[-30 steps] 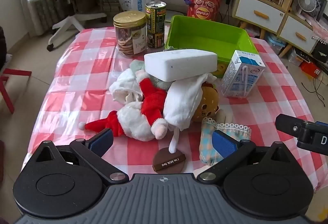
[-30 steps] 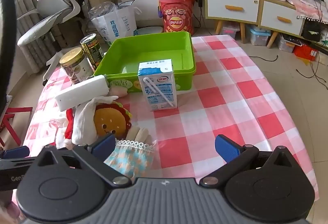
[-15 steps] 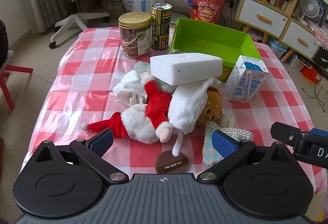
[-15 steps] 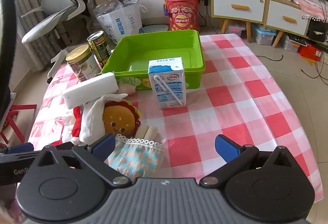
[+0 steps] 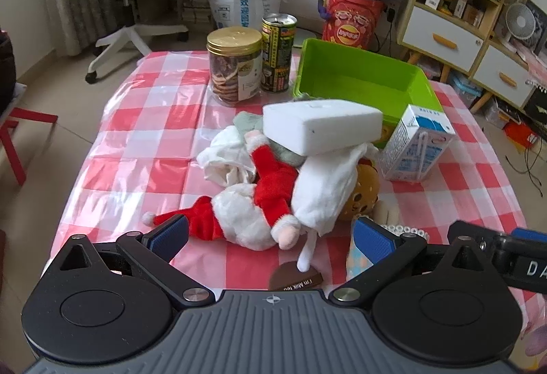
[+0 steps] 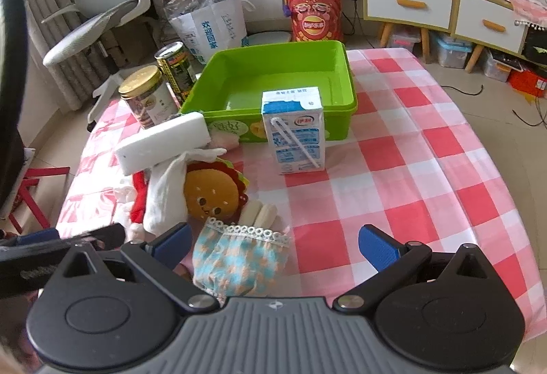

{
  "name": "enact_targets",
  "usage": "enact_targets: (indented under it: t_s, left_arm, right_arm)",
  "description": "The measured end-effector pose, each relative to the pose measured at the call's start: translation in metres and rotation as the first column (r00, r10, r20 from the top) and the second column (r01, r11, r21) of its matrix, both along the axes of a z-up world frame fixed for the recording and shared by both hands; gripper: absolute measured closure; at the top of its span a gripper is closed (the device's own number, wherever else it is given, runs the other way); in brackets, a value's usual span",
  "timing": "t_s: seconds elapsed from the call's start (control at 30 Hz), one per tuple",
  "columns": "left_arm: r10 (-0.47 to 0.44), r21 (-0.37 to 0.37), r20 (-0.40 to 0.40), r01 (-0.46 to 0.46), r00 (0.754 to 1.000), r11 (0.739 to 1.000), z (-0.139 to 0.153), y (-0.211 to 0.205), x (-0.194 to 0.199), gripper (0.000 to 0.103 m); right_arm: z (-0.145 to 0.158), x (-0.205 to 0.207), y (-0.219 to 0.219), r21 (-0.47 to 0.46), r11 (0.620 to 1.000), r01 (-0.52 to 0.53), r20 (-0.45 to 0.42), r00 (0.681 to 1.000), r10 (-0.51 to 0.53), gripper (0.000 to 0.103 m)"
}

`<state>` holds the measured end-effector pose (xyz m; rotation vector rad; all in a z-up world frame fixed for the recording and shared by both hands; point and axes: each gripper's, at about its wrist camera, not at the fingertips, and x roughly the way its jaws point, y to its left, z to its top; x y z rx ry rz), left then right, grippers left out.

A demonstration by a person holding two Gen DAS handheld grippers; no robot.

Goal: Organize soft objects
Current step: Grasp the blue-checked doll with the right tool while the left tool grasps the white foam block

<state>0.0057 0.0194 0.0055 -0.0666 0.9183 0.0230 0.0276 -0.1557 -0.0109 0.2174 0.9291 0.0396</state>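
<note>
A heap of soft things lies mid-table: a red and white Santa plush (image 5: 253, 213), a white cloth (image 5: 324, 189), a burger plush (image 6: 212, 194), a white sponge block (image 5: 321, 126) on top, and a blue frilled cloth (image 6: 239, 257). A green bin (image 6: 283, 79) stands behind, empty. My left gripper (image 5: 270, 239) is open, just in front of the Santa. My right gripper (image 6: 273, 245) is open, over the frilled cloth.
A milk carton (image 6: 294, 131) stands in front of the bin. A gold-lidded jar (image 5: 234, 64) and a tin can (image 5: 277, 52) stand at the back left. A brown tag (image 5: 295, 278) lies near the left gripper. A chair and cabinets surround the table.
Both grippers have risen and pulled back a little, so the heap looks slightly farther. Nothing on the table has moved.
</note>
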Motion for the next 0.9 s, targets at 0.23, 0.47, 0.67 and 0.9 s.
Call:
enact_targets:
  t_s: [0.23,0.47,0.67,0.9]
  left_arm:
    - [0.01,-0.007,0.02,-0.01,1.0,1.0,-0.003,0.01,0.0,0.005]
    - [0.032,-0.033,0.047,-0.031,0.998,0.999,-0.006,0.027,0.003,0.005]
    - [0.015,-0.053,0.071,-0.011,0.997,0.999,-0.006,0.037,0.008,0.005]
    - [-0.068,-0.136,0.127,0.086,0.99,0.987,-0.01,0.034,0.021,0.007]
  right_arm:
    - [-0.005,0.001,0.002,-0.014,1.0,-0.004,-0.012,1.0,0.004,0.018]
    - [-0.01,0.005,0.001,0.035,0.999,-0.024,-0.042,0.999,0.025,0.018]
    - [-0.024,0.012,-0.005,0.095,0.995,-0.018,-0.094,0.995,0.027,0.018]
    - [-0.053,0.023,-0.001,0.246,0.969,-0.033,-0.188,0.979,0.081,0.031]
